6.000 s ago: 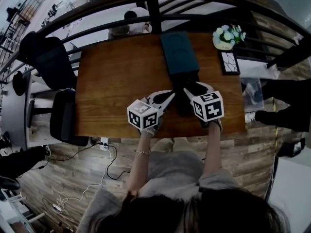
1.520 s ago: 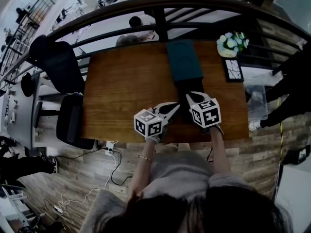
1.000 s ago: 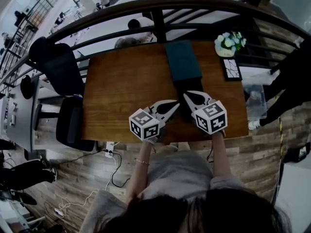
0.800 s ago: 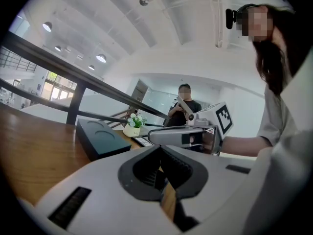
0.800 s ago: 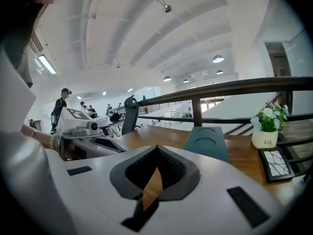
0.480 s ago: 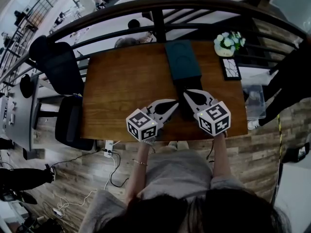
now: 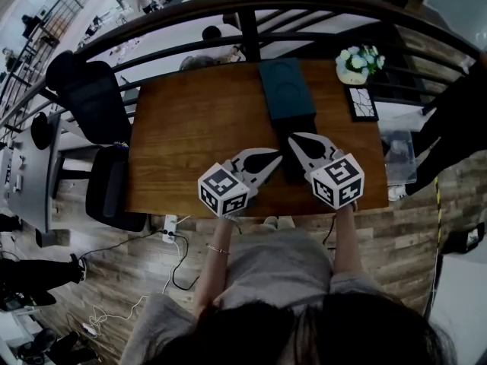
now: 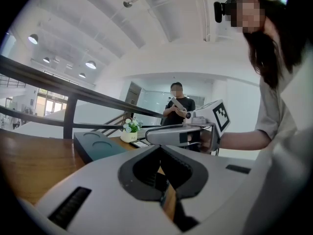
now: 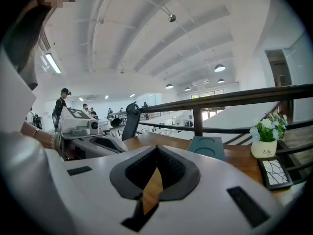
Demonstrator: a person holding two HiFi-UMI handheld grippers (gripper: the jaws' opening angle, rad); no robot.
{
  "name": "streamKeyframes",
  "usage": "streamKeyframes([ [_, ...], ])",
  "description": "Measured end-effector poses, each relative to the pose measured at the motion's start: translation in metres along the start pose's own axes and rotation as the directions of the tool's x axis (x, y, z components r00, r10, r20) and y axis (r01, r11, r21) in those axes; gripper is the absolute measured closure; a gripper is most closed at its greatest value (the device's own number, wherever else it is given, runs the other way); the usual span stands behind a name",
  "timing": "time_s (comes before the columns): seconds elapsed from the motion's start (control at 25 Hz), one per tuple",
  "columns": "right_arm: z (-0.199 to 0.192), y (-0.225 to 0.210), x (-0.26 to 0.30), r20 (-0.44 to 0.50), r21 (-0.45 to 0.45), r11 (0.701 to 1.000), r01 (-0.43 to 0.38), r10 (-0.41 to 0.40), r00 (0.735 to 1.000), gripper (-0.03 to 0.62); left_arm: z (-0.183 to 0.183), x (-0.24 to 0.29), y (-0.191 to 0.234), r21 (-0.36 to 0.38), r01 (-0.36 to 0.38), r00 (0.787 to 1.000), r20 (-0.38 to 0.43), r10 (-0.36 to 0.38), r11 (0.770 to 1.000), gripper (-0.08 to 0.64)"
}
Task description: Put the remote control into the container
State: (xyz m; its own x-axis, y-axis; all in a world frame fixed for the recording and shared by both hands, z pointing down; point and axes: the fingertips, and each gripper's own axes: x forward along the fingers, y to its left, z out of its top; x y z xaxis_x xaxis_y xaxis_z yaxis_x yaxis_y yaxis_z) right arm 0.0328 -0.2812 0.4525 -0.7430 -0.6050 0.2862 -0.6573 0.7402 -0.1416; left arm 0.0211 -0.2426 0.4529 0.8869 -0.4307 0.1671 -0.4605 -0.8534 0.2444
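A teal oblong container with two round hollows lies at the table's far middle, and also shows as the container and the container. Just in front of it lies a black oblong thing, seemingly the remote control, partly covered by my right gripper. That gripper is shut and empty above its near end. My left gripper is shut and empty just left of the black thing. Both gripper views look level over the table and do not show the remote.
A white pot of flowers and a dark framed tile stand at the table's far right. A dark railing runs behind the table. An office chair stands to the left. A person stands beyond the table.
Both grippers have drifted only slightly near the table's front edge, jaws still shut. Nothing was picked up or let go.
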Motion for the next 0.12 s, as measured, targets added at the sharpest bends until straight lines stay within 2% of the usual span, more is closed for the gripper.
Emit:
streamKeyframes([
  [0.12, -0.0013, -0.0014, -0.0007, 0.001, -0.001, 1.0, 0.005, -0.005, 1.0, 0.563, -0.0004, 0.0016, -0.0021, 0.011, 0.009, 1.0, -0.009, -0.009, 1.0, 0.557],
])
